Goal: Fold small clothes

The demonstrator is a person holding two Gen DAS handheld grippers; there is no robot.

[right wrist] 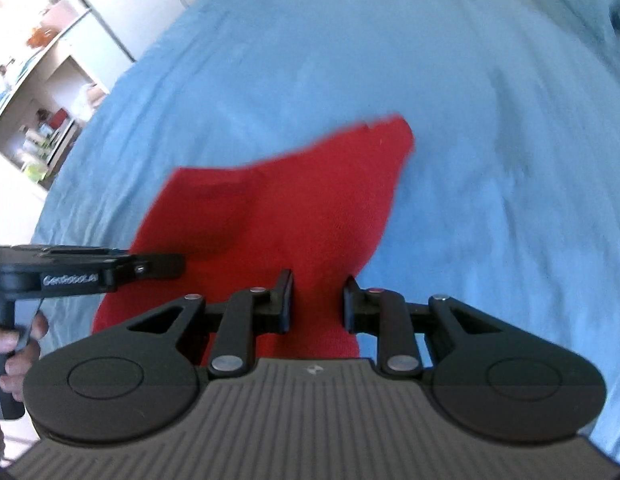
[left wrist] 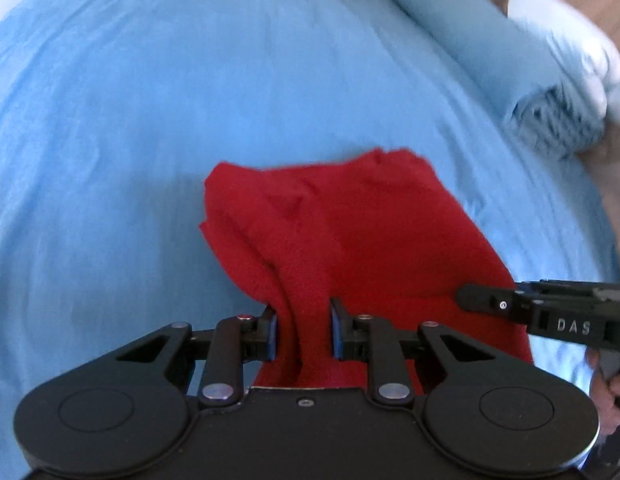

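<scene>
We have the red cloth (left wrist: pixel 350 240) by its near edge, one corner in each tool, and it hangs down from the grips toward the blue bedsheet (left wrist: pixel 149 120), its far end resting or nearly resting on the sheet; the blur keeps us from telling which. In the left wrist view the left gripper (left wrist: pixel 301 332) has a bunched ridge of red fabric running between its blue pads (left wrist: pixel 272 336), which stand a little apart with the cloth filling the gap, so we judge it to be clamped on the cloth. In the right wrist view the right gripper (right wrist: pixel 318 304) straddles the cloth's other near corner in the same way, fingers narrowed on the fabric. We read this as the carry phase of a fold: the near edge is lifted and ready to travel. The next move calls for us to sweep both tools forward together, level, lay the held edge onto the far edge, and only then let go. A folded blue blanket (left wrist: pixel 510 60) lies well apart at the right.
</scene>
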